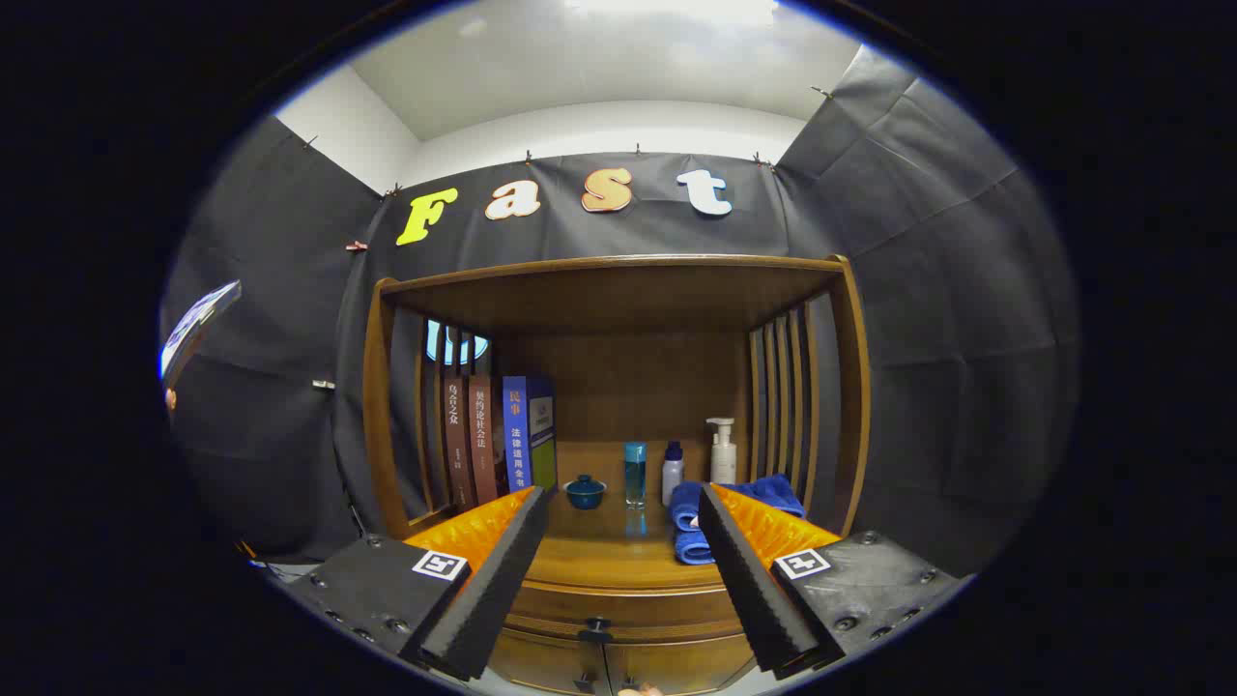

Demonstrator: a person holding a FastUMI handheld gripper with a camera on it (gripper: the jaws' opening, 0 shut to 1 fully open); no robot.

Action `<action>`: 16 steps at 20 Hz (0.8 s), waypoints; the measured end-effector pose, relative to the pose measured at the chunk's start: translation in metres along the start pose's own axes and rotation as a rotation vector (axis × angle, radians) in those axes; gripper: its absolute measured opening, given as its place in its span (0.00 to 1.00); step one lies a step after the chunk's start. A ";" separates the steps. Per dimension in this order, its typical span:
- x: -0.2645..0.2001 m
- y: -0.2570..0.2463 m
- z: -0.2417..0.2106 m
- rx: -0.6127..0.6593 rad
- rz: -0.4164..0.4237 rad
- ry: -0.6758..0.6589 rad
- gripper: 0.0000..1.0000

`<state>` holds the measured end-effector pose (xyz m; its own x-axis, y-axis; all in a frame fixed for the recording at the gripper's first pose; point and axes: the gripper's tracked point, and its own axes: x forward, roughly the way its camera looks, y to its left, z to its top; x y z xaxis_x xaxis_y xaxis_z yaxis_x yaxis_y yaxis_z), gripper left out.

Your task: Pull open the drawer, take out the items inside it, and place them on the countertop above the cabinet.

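Note:
A wooden cabinet [618, 290] stands straight ahead, with a countertop [609, 561] inside its open shelf. Below the countertop's front edge runs the shut drawer [628, 609], with a small dark knob [596, 628] between my two fingers and slightly below them. My gripper [621, 503] is open, nothing between its black ridged fingers [488, 590], and it hangs a short way in front of the cabinet. What lies in the drawer is hidden.
On the countertop stand several books [493, 435] at the left, a small blue lidded bowl [585, 491], a blue glass [635, 474], a small white bottle [673, 474], a pump bottle [722, 449] and rolled blue towels [691, 527] at the right. Slatted side walls [783, 406] close the shelf.

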<state>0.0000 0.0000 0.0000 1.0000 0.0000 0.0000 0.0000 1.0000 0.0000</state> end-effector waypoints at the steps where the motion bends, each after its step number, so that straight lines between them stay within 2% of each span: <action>1: 0.000 0.000 0.001 0.002 -0.002 -0.002 0.99; 16: 0.001 0.009 -0.005 0.027 0.014 0.007 1.00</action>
<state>0.0013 0.0085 -0.0050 0.9999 0.0138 -0.0067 -0.0136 0.9995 0.0270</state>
